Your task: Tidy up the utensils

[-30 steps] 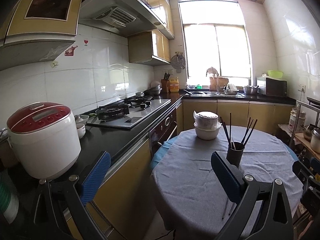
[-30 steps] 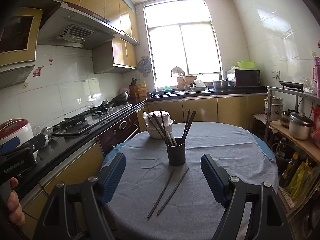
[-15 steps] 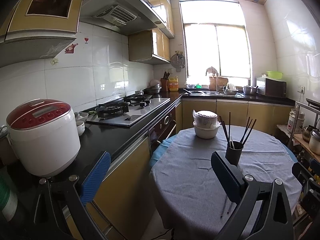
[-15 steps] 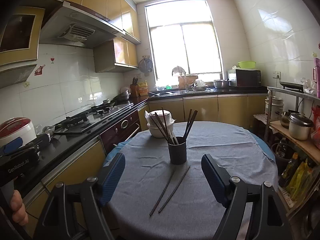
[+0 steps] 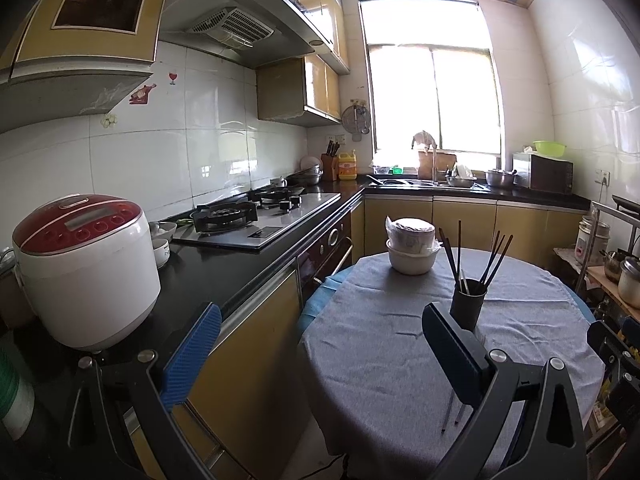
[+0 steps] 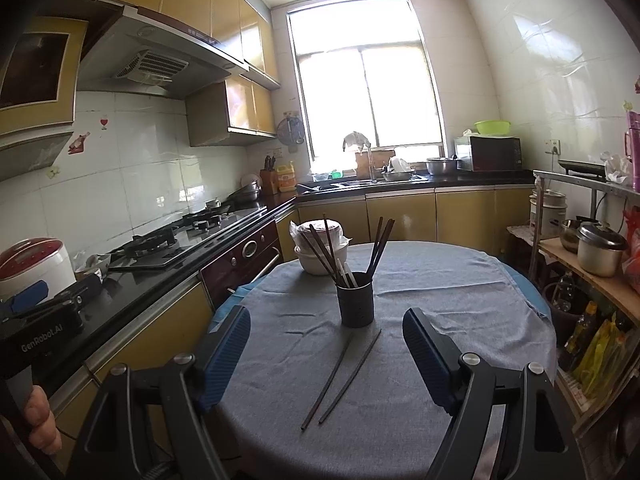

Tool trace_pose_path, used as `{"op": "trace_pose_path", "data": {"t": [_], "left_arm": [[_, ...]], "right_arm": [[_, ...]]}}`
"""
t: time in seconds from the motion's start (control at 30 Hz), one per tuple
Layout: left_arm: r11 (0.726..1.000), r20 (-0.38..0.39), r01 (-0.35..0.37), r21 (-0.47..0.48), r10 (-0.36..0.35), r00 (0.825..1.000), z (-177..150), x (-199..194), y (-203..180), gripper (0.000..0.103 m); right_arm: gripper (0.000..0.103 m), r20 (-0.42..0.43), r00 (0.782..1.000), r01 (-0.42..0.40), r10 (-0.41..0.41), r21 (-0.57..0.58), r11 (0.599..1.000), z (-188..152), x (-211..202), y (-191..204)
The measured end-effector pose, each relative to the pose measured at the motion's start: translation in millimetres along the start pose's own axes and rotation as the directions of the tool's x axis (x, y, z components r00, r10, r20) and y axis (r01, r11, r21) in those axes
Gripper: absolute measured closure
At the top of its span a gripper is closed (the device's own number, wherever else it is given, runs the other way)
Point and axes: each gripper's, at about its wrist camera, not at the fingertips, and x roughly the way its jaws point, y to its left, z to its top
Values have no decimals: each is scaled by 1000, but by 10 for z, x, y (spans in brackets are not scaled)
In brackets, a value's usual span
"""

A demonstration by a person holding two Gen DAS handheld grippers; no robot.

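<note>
We hold both grippers back from the round table (image 6: 460,300), aimed slightly down, so each camera takes in the work before we commit. In the right wrist view the right gripper (image 6: 326,346) fills the bottom of the frame with its jaws spread wide and nothing between the blue pads. Framed in that gap, at the lower centre, lie the two loose chopsticks (image 6: 342,376), side by side on the grey cloth and pointing up toward the dark holder (image 6: 355,299) just beyond their far tips. The holder stands upright at the centre of the frame and already carries several chopsticks fanned out of its mouth; that looks like where the loose pair belongs. Behind it, a stack of white bowls (image 6: 320,250) sits near the table's far left edge.

In the left wrist view the left gripper (image 5: 320,354) is also wide open and empty, lower centre, hanging off the table's left side near the counter with the rice cooker (image 5: 86,268) at the left. The holder (image 5: 468,304) shows just past its right pad, and the loose pair (image 5: 454,412) peeks out below that pad. In our judgement the right gripper, being lined up with the pair, is the better placed to pick it up.

Against the earlier frames almost nothing differs: both grippers match their previous places and spread, and the chopsticks, holder and bowls lie where they did.
</note>
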Motion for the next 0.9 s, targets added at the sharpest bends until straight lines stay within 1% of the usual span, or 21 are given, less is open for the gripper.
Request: {"op": "trace_pose_path", "data": {"t": [0.4, 0.9], "left_arm": [[1000, -12, -1, -2, 1, 1000, -45, 19, 20, 3], [1000, -16, -23, -15, 23, 1000, -36, 30, 91, 3]], "right_arm": [[22, -10, 1000, 0, 0, -3, 1000, -22, 27, 4], [22, -2, 1000, -3, 3, -4, 1000, -19, 24, 17]]}}
